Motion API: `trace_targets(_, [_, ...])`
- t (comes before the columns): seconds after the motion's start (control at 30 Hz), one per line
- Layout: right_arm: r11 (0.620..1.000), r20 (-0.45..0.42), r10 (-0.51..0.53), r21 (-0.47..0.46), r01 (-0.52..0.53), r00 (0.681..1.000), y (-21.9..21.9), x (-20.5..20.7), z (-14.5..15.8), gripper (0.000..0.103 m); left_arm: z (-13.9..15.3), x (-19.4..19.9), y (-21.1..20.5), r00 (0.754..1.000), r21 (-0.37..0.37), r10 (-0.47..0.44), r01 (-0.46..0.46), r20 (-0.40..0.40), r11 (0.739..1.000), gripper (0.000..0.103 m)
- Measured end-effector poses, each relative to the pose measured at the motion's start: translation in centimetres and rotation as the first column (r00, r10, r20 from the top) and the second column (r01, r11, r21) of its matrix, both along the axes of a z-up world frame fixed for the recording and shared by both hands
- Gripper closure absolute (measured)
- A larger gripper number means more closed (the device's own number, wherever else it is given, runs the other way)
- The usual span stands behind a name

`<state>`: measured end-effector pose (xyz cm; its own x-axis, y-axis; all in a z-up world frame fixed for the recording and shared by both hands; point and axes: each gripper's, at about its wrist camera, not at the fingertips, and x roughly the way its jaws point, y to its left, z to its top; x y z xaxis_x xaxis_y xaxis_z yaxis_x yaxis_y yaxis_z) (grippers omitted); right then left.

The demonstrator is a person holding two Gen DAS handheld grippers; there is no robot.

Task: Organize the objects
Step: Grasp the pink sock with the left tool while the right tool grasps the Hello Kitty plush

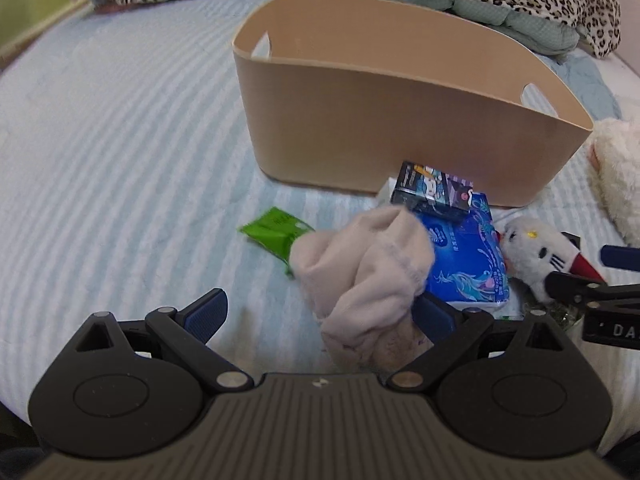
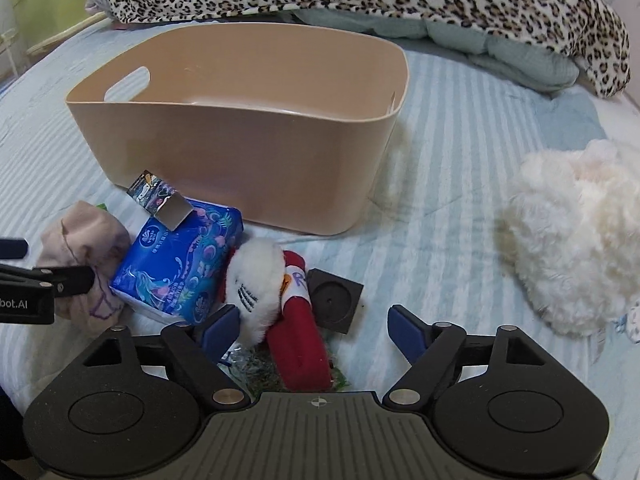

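Left gripper (image 1: 320, 312): jaws spread, soft beige sock (image 1: 368, 276) draped against right finger | Right gripper (image 2: 314, 326): spread around plush cat (image 2: 256, 276) | Smooth tan oval bin (image 2: 240, 152) behind glossy blue tissue pack (image 2: 180, 268) | Writing: "bot.AI" on left gripper

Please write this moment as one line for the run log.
left gripper: open, around beige sock | right gripper: open, above cat plush | bin: looks empty

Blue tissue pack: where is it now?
The blue tissue pack lies on the bed before the beige bin, between the pink sock and the white plush toy.
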<state>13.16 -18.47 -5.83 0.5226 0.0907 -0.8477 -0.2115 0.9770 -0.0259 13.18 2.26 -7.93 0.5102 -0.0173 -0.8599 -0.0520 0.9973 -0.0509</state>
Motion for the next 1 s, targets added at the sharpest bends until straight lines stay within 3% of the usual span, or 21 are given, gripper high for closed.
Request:
trace_targets(0.1, [1.0, 0.007, 0.02, 0.012, -0.02, 1.0, 0.4, -0.3, -0.2, 0.028, -0.7, 0.1, 0.1, 1.0, -0.013, -0.011, 0.011, -0.021, 1.0, 0.014])
trace_targets(0.17, [0.999, 0.022, 0.03, 0.03, -0.031, 0.999, 0.6, -0.4, -0.3, 0.038, -0.7, 0.0, 0.1, 1.0, -0.037, -0.025, 0.024, -0.015, 0.999, 0.021])
trace_targets(0.23, [0.998, 0.024, 0.031, 0.06, -0.033, 0.999, 0.8, -0.5, -0.2, 0.061, -0.5, -0.1, -0.1, 0.999, -0.048, -0.049, 0.049, 0.001, 0.998, 0.034])
trace_targets(0.3, [0.996, 0.02, 0.027, 0.08, -0.028, 0.999, 1.0, -0.6, 0.0, 0.069, -0.3, -0.2, -0.3, 0.998, -0.068, -0.07, 0.07, 0.004, 0.995, 0.046])
trace_targets(0.33, [0.996, 0.022, 0.033, 0.079, -0.035, 0.999, 1.1, -0.8, 0.1, 0.071, -0.3, -0.2, -0.3, 0.997, -0.08, -0.082, 0.082, 0.004, 0.993, 0.054])
trace_targets(0.57, [0.995, 0.028, 0.033, 0.093, -0.036, 0.999, 0.7, -1.8, 0.9, 0.083, 0.3, -0.8, -0.9, 0.994, -0.055, -0.107, 0.108, 0.031, 0.993, 0.072])
trace_targets(0.63, [0.995, 0.035, 0.028, 0.091, -0.031, 0.999, 0.5, -2.1, 1.0, 0.094, 0.4, -1.0, -0.9, 0.993, -0.05, -0.109, 0.111, 0.033, 0.993, 0.074])
trace_targets(1.0, [0.994, 0.098, 0.031, 0.099, -0.041, 0.995, 0.3, -3.3, 2.2, 0.096, 1.7, -2.2, -0.1, 0.994, -0.055, -0.098, 0.1, 0.042, 0.993, 0.081])
